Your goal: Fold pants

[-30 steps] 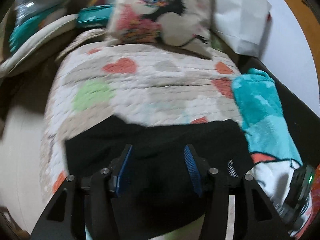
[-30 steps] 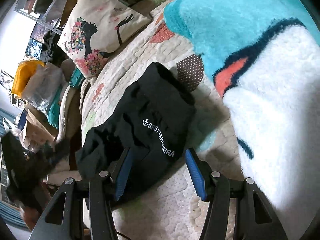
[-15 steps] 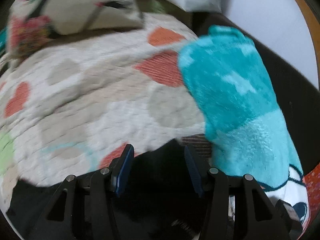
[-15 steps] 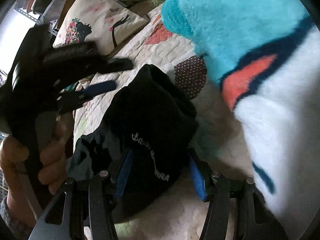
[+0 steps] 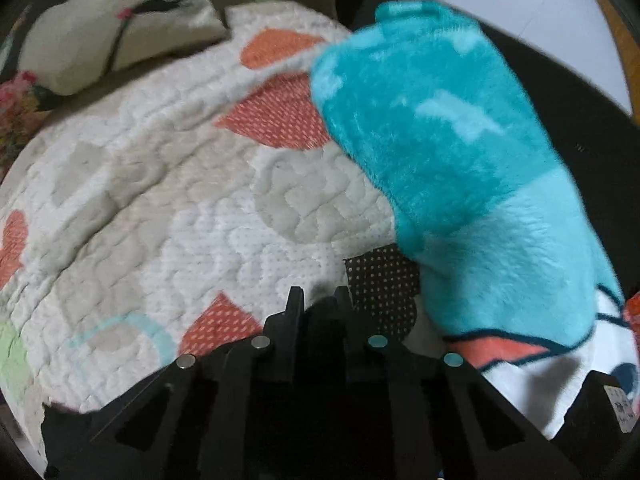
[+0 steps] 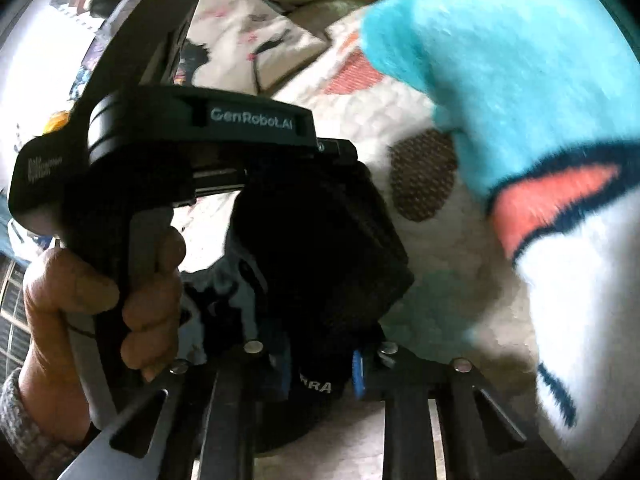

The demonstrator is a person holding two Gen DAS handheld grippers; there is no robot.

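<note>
One pair of black pants (image 6: 320, 248), two tongs — left tongs (image 5: 318, 304), right tongs (image 6: 320, 364) — both clamping it

Black pants (image 6: 320, 240) on a cream quilt (image 5: 168, 200) with orange hearts; turquoise blanket (image 5: 440, 140).

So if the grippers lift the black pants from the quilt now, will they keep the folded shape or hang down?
The black pants will probably sag: soft fabric, already bunched and creased beside the left gripper. The free part away from the right gripper would likely hang down. They look light, and the quilt is textured, so dragging may undo the fold.
</note>
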